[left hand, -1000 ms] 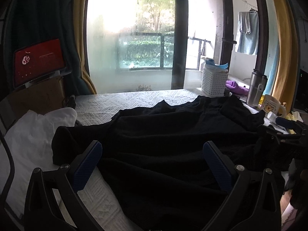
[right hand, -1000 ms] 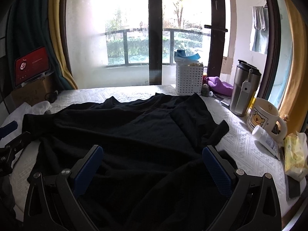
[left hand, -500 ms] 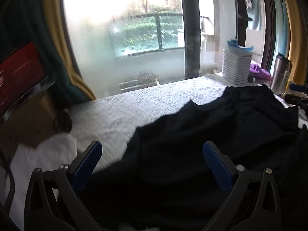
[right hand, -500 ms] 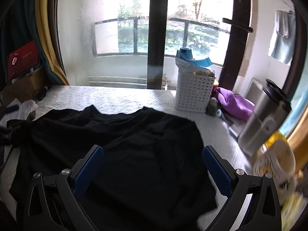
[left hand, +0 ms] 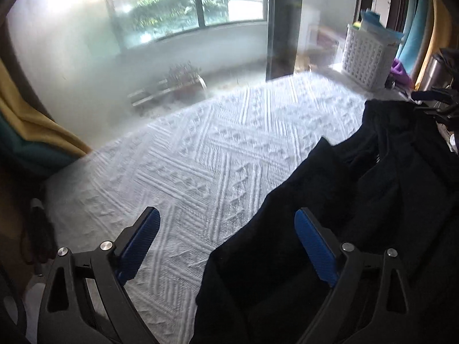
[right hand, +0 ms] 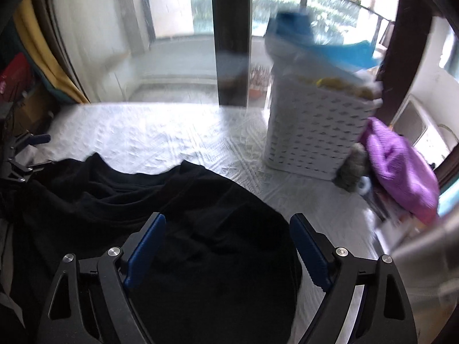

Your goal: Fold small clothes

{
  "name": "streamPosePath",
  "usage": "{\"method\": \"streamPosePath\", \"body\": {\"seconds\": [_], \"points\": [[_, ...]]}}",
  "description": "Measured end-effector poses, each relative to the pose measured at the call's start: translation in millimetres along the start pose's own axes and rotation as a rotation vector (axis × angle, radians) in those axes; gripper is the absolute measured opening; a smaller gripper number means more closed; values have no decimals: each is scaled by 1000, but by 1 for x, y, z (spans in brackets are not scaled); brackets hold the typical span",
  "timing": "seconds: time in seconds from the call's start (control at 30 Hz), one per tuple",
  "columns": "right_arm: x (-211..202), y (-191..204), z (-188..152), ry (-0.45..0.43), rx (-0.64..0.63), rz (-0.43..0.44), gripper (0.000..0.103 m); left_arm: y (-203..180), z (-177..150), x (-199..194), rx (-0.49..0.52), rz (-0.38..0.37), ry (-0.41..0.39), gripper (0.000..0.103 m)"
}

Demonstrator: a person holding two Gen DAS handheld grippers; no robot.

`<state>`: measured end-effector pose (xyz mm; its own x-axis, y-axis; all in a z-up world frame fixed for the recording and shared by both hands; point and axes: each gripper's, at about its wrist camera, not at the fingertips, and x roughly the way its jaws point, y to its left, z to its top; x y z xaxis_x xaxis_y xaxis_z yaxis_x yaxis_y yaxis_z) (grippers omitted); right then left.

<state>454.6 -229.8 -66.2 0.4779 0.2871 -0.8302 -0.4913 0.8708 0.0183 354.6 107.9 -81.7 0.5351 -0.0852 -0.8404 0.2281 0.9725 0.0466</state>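
Note:
A black garment (left hand: 358,200) lies rumpled on the white textured cloth (left hand: 206,154) that covers the table. My left gripper (left hand: 226,243) is open and empty, low over the garment's left edge, with its right finger above the black fabric and its left finger above bare cloth. My right gripper (right hand: 226,246) is open and empty, low over the garment's (right hand: 178,218) far right part. The right gripper also shows at the right edge of the left wrist view (left hand: 436,103). The left gripper also shows at the left edge of the right wrist view (right hand: 23,154).
A white lattice basket (right hand: 315,132) with blue items on top stands at the back right, with a purple cloth (right hand: 398,166) beside it. The basket also shows in the left wrist view (left hand: 367,57). A large window runs behind the table. Yellow curtain (left hand: 37,120) hangs at left.
Both grippers have moved forward over the table and tilted down toward the garment's far edge. Both stay open. The mug, the steel flask and the white clothes at left have left the views.

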Motion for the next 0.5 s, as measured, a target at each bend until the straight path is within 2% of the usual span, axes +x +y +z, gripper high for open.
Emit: {"method": "streamPosePath", "body": {"seconds": [0.07, 0.1, 0.17, 0.27, 0.3, 0.33, 0.37, 0.4, 0.43, 0.5], "points": [[24, -3, 5, 63, -11, -10, 85, -4, -4, 10, 12, -11, 40, 79], [33, -5, 5, 86, -12, -9, 83, -6, -6, 13, 22, -11, 53, 77], [48, -11, 3, 124, 5, -8, 79, -13, -12, 9, 51, -5, 16, 74], [51, -10, 2, 108, -1, -21, 79, -17, -19, 3, 65, -47, -6, 45], [51, -8, 2, 107, -9, -23, 78, -18, -20, 0, 62, -62, -10, 39], [49, -3, 2, 90, -27, -23, 68, -17, -21, 0, 65, -66, -13, 22], [49, 1, 2, 73, -40, -17, 42, -19, -23, -3, 74, -61, -20, 14], [48, 3, 3, 59, -51, -13, 26, -21, -24, -4, 82, -46, -30, 14], [47, 6, 3, 55, -56, -20, 15, -23, -23, -5, 84, -30, -42, 12], [47, 12, 4, 41, -69, -33, 9, -19, -20, -10, 63, 3, -84, 11]]}}
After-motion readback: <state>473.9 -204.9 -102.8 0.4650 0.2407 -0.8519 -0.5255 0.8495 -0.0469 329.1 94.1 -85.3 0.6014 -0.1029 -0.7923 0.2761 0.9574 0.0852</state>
